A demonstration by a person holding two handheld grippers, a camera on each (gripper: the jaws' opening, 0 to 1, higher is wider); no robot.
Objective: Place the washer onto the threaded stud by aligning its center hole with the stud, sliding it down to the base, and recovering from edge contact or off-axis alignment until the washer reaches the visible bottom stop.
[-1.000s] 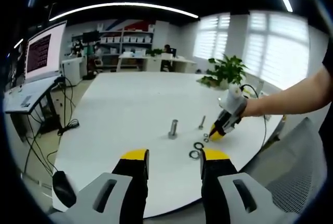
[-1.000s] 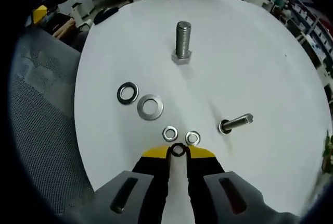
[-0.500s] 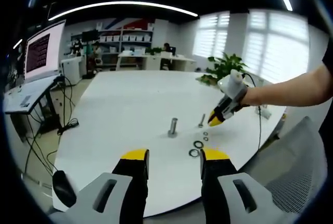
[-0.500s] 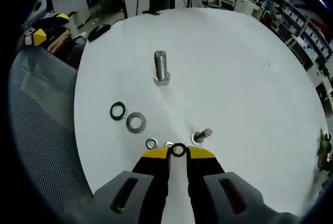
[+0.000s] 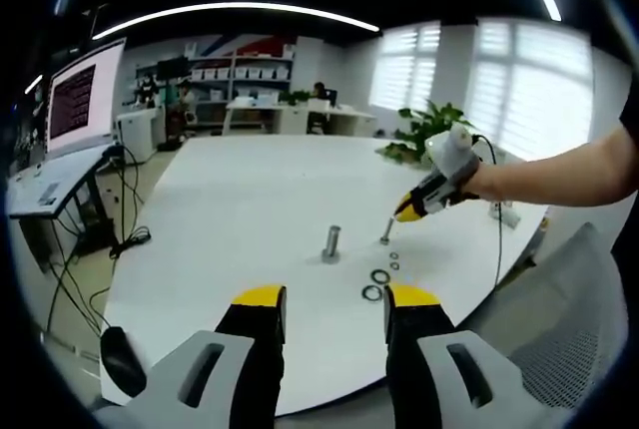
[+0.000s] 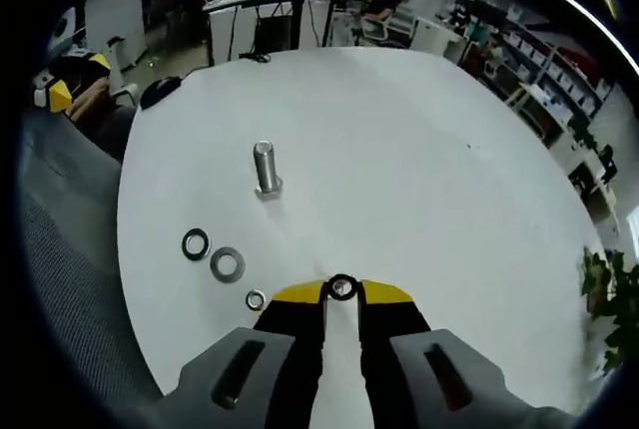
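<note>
Open-plan office, this one. Upper left, a lit monitor on a desk; shelving with boxes at the back. Blinds cover big windows upper right.

Potted plant, monitor, mesh chair.

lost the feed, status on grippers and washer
Right gripper shut on washer, above small stud. Left gripper open, idle. Large stud and loose washers off to the side, not blocking.
</note>
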